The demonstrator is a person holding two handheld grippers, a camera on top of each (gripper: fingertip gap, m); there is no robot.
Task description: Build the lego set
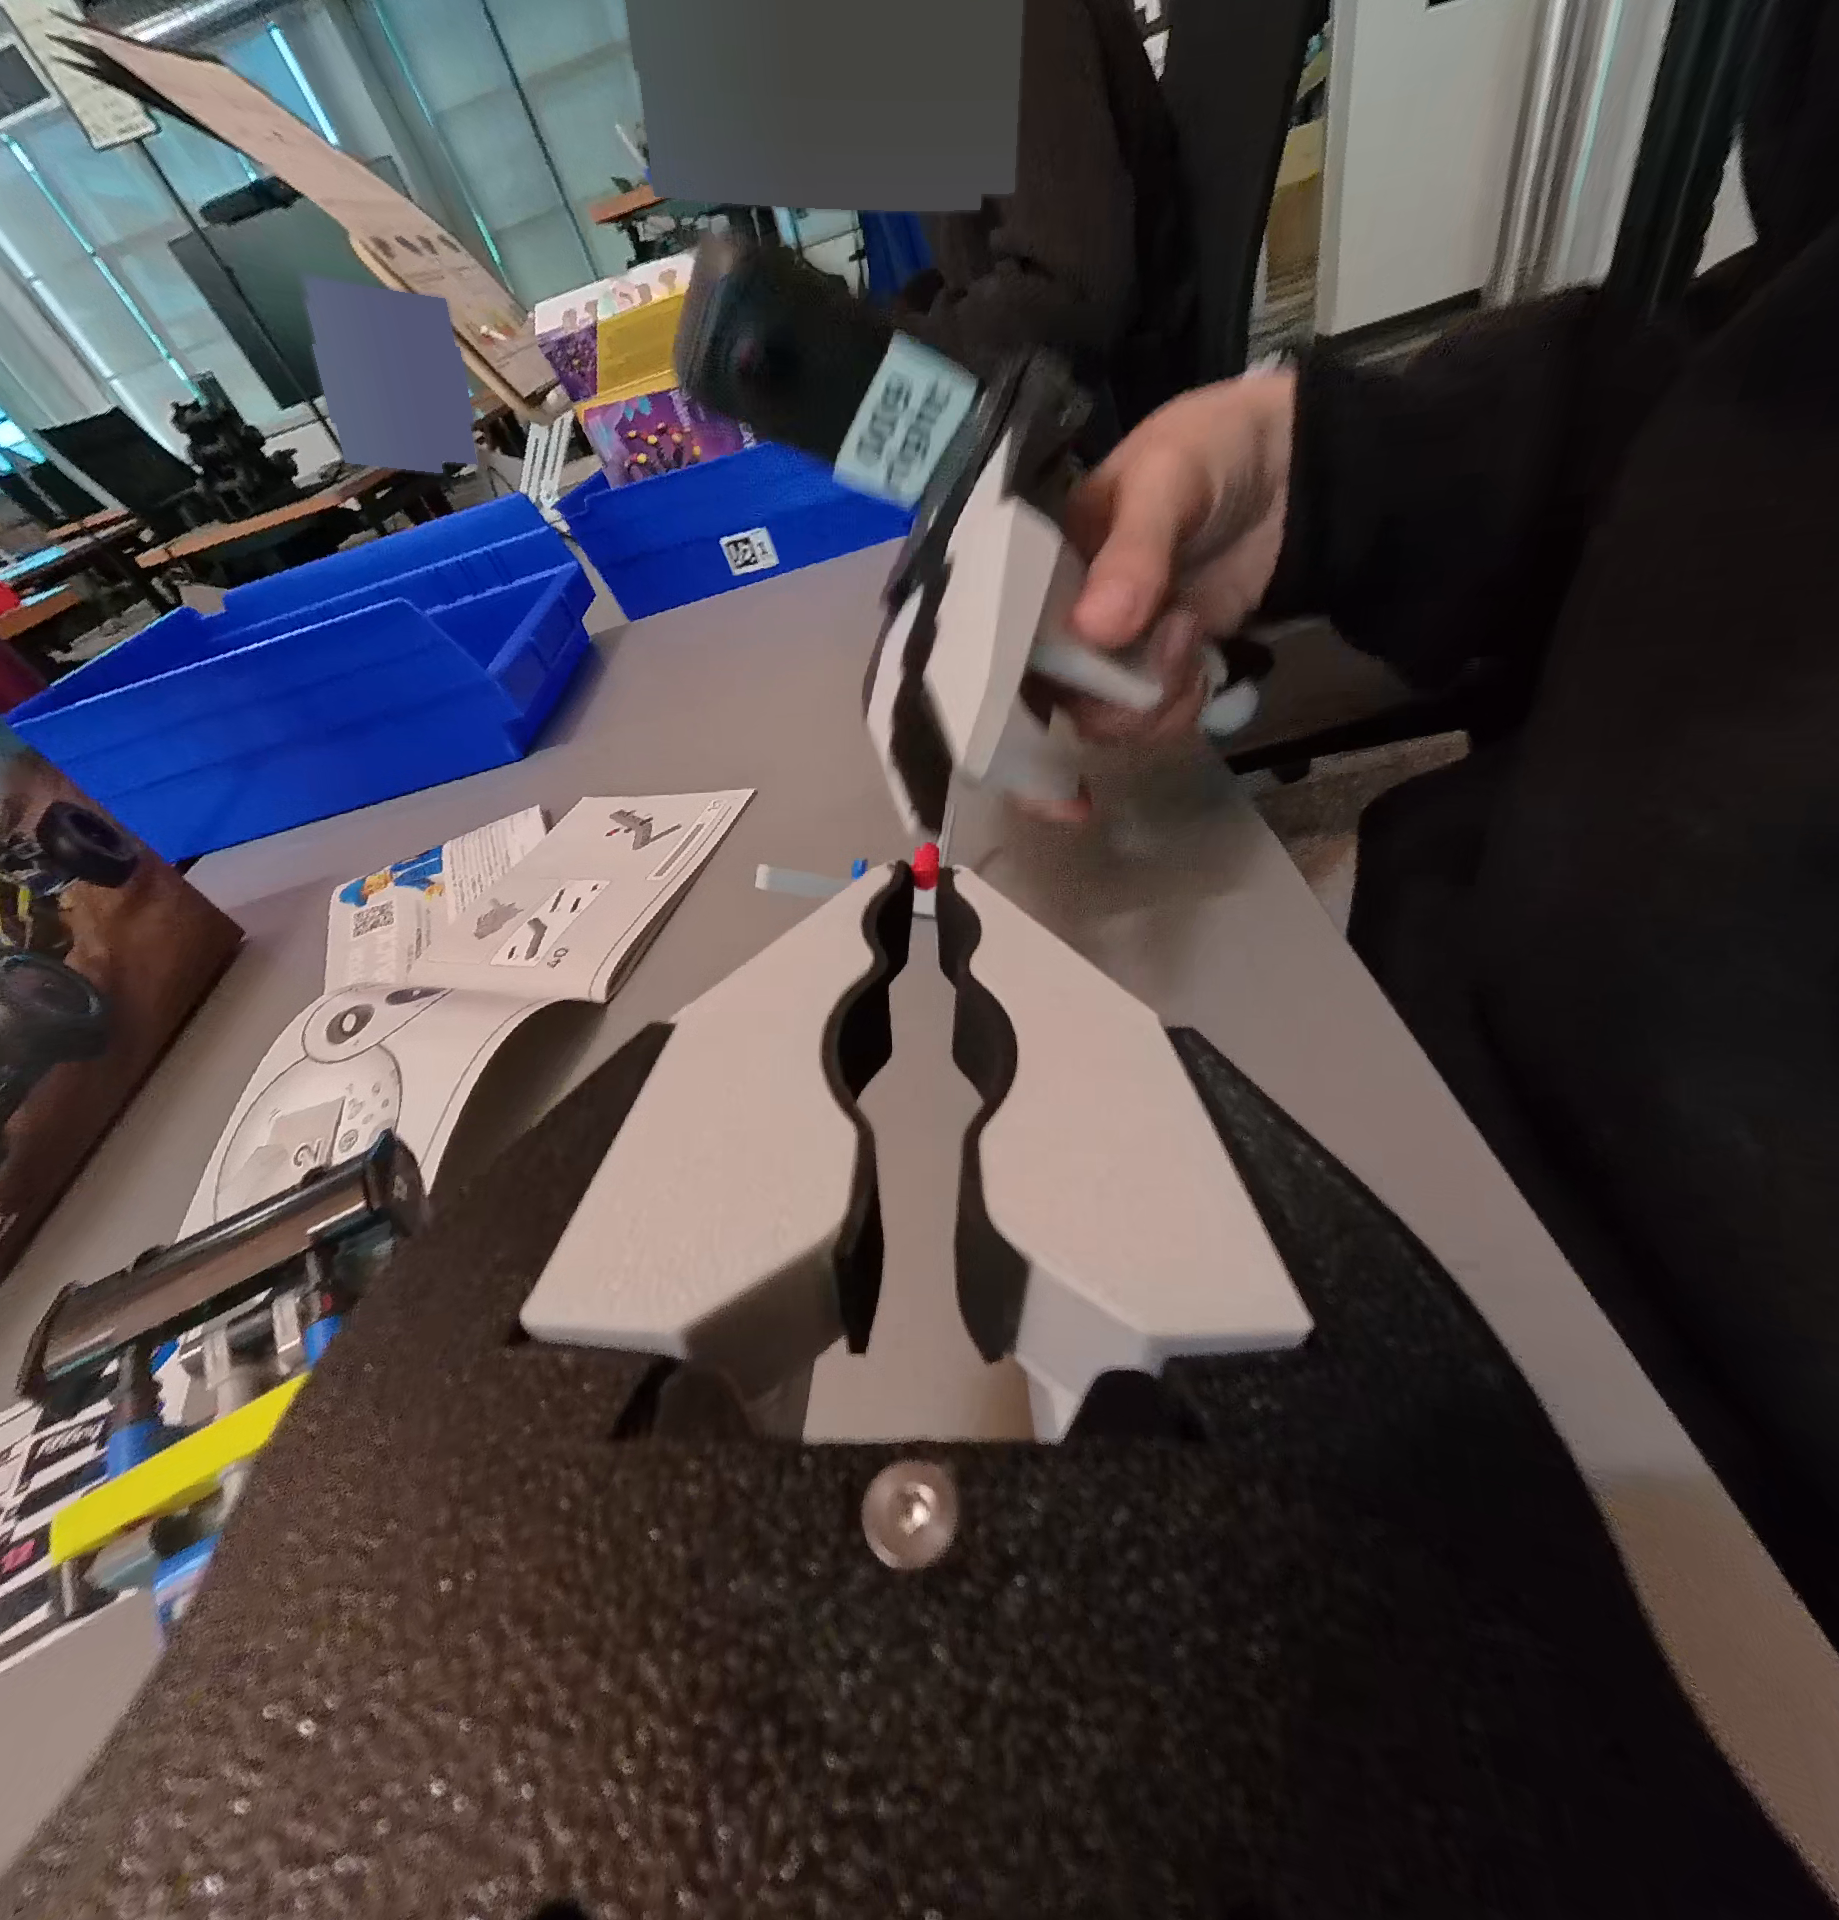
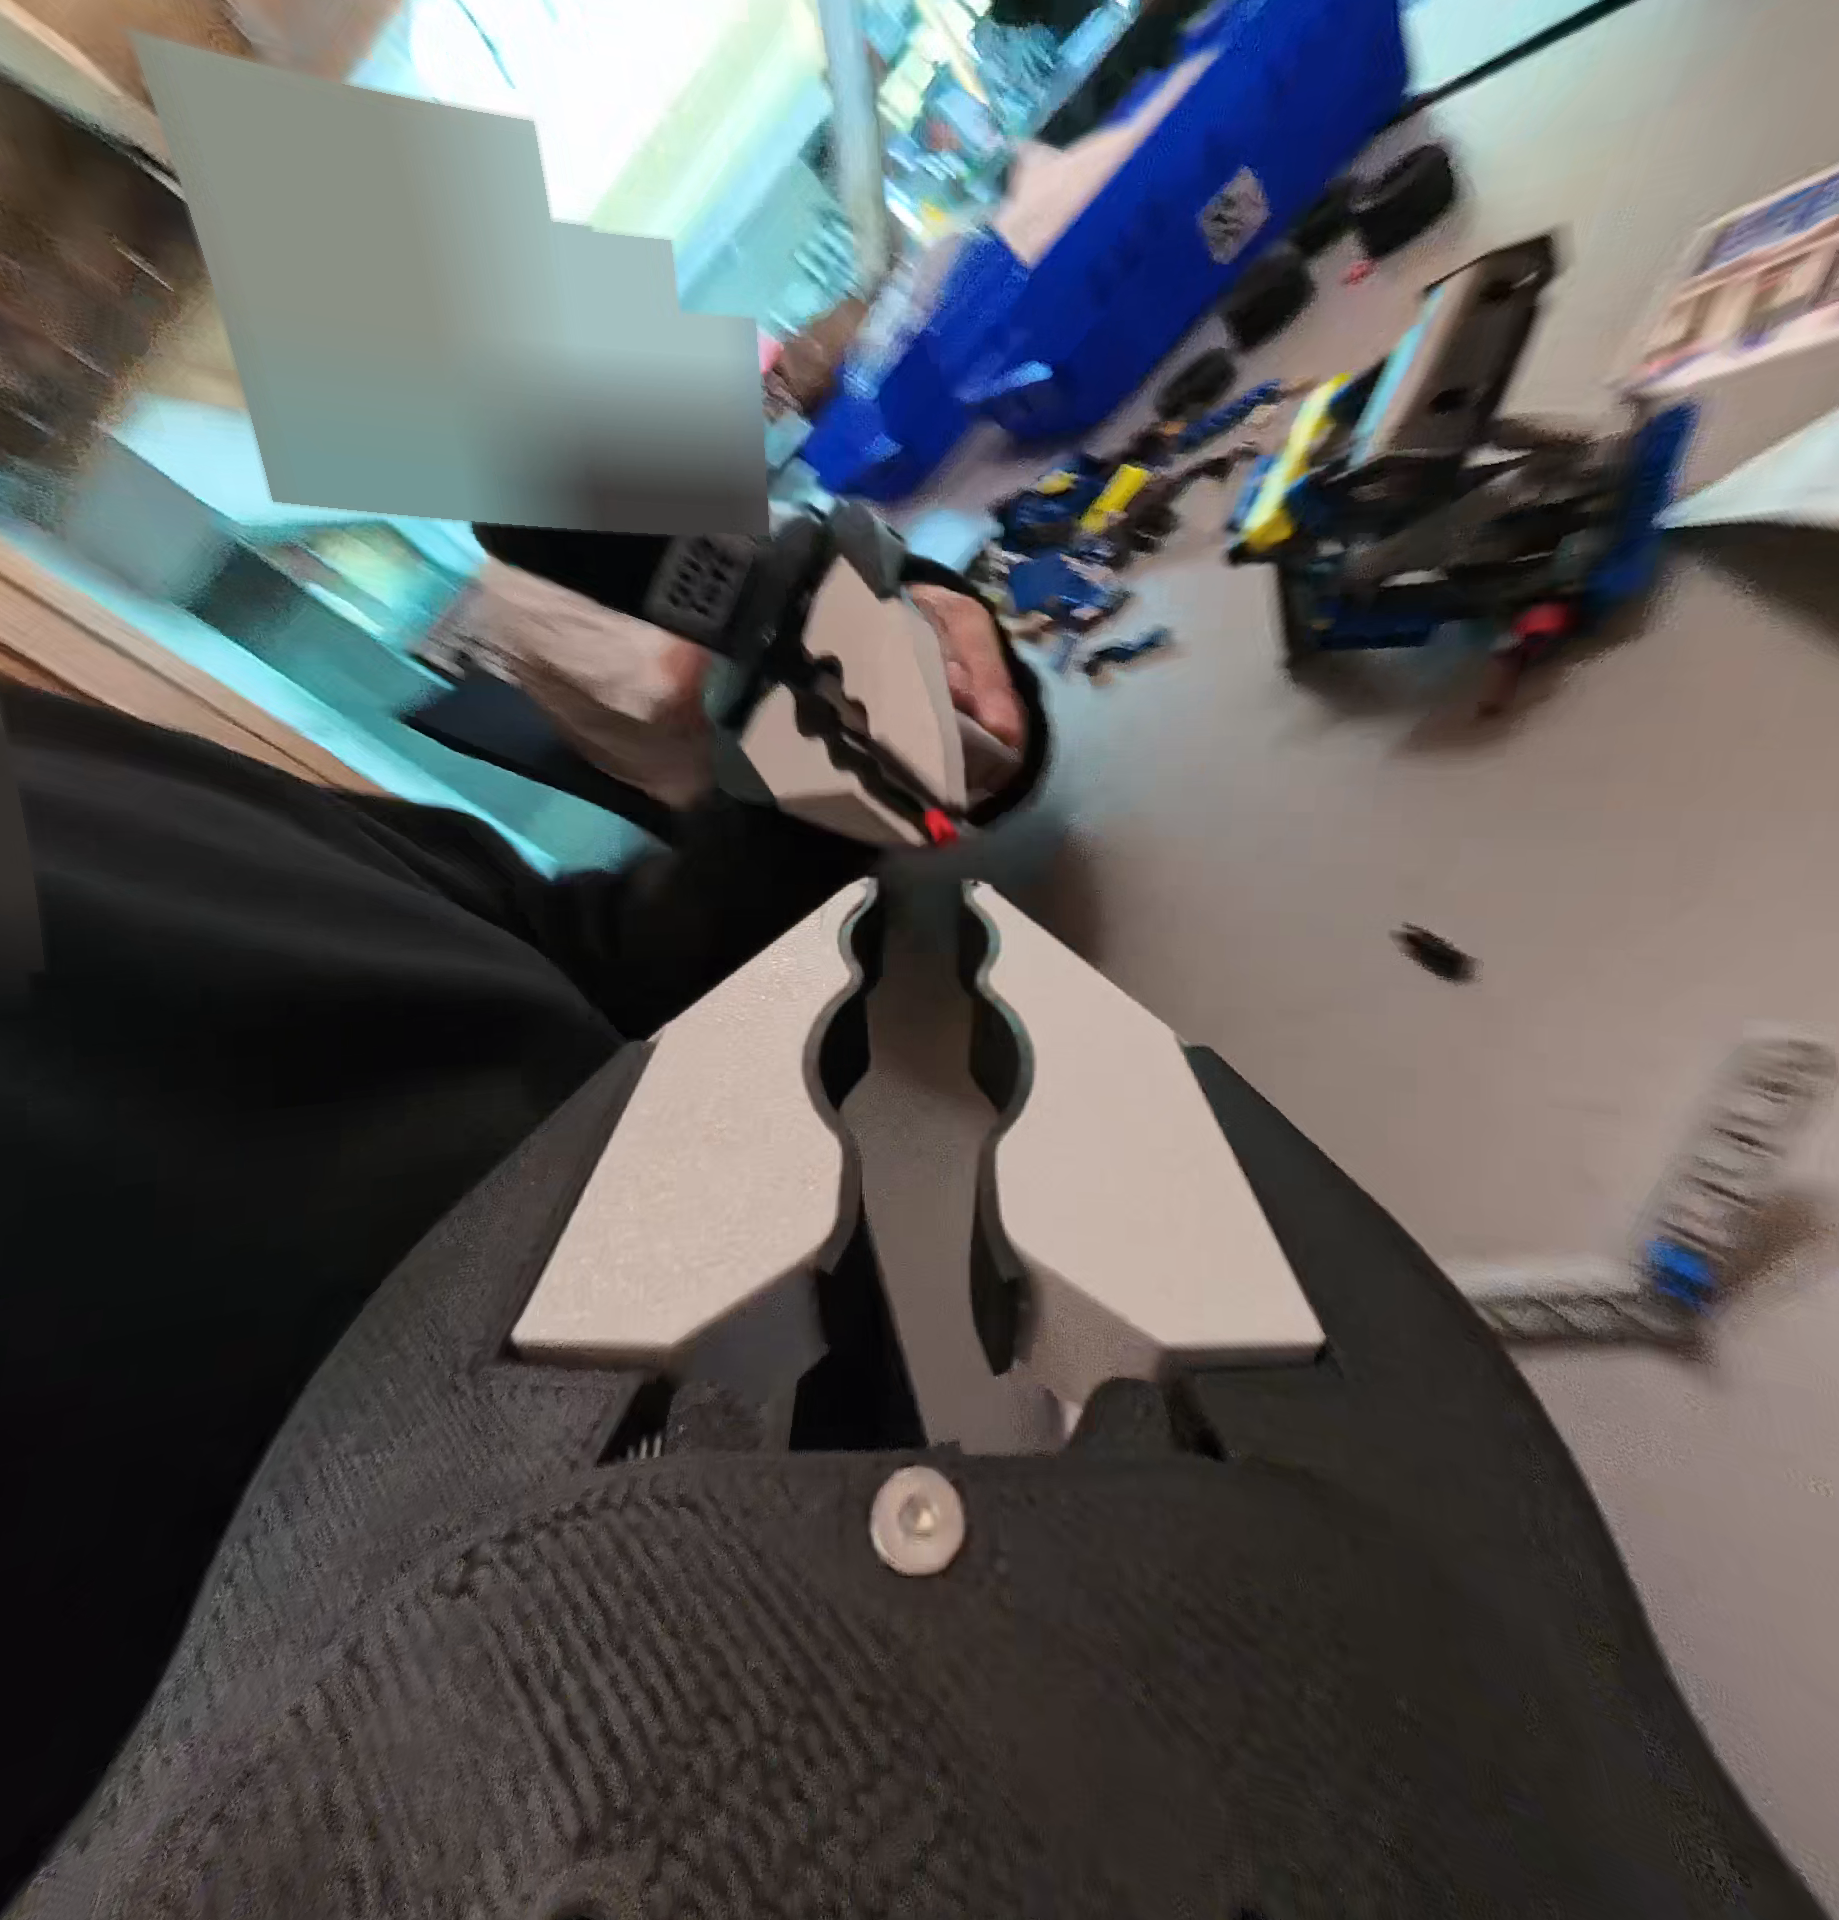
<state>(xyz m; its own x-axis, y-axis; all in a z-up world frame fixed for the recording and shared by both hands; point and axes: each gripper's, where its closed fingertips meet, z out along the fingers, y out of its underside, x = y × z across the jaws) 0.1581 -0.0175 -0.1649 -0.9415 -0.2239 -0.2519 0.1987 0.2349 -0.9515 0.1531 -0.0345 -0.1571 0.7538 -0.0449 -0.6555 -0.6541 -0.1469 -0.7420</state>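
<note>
My left gripper (image 1: 922, 878) is shut on a small red Lego piece (image 1: 925, 864) and holds it above the grey table (image 1: 749, 707). It shows again in the right wrist view (image 2: 930, 831) with the red piece (image 2: 938, 826) at its tips. My right gripper (image 2: 922, 885) points at that piece from close by, its jaws a little apart with nothing seen between them. In the left wrist view it (image 1: 930, 816) hangs tips-down just above the red piece. A thin grey rod (image 1: 946, 836) runs between the two; what holds it is unclear.
An open instruction booklet (image 1: 541, 904) and a small grey-and-blue part (image 1: 801, 881) lie nearby. Blue bins (image 1: 323, 675) stand behind. The part-built blue, yellow and black model (image 2: 1466, 499) sits beside loose pieces (image 2: 1102, 520) and black wheels (image 2: 1268, 291). A small black part (image 2: 1429, 951) lies alone. Both grippers' tips are close together, under 4 cm apart.
</note>
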